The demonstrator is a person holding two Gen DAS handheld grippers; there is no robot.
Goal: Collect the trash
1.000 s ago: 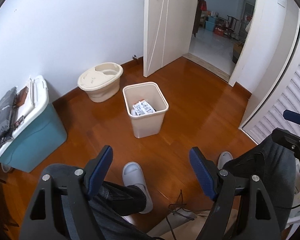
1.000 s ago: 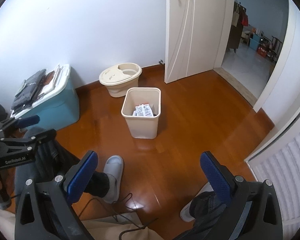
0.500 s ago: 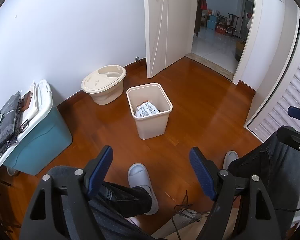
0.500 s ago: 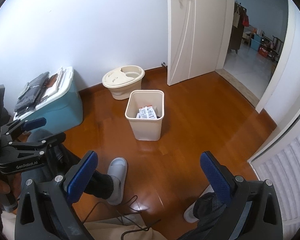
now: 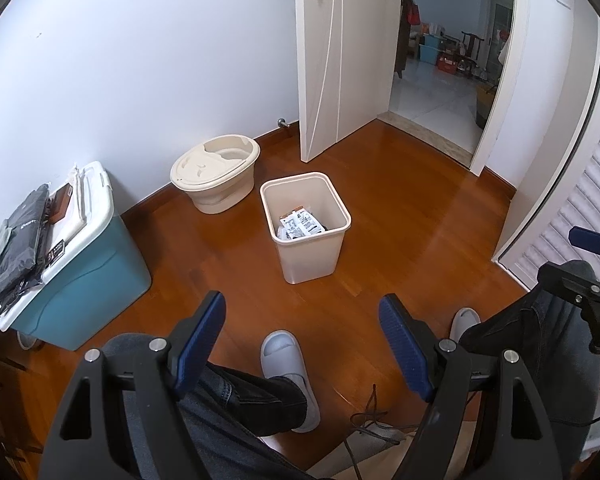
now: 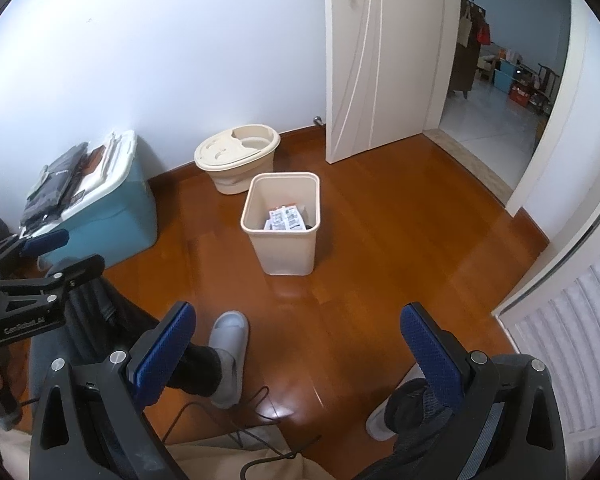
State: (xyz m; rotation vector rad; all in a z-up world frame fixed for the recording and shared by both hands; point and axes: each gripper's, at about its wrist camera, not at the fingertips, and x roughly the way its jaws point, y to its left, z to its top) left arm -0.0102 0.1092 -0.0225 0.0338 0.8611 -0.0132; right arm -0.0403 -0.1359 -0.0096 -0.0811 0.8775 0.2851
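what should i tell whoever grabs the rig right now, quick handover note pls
Left gripper: open, nothing between the jaws.
Right gripper: open, also empty.
Beige trash bin: upright on the wood floor, ahead of both grippers, printed packets already lying inside.
Nearby: round beige tub behind the bin by the wall, blue cooler on the left.
Done: some trash is binned.
Left: no loose trash shows on the visible floor; look beyond these views before calling it finished.

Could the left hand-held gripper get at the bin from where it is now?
Probably not yet: the left hand-held gripper hangs open over the person's slipper, with bare floor before the bin. Nothing blocks the way.
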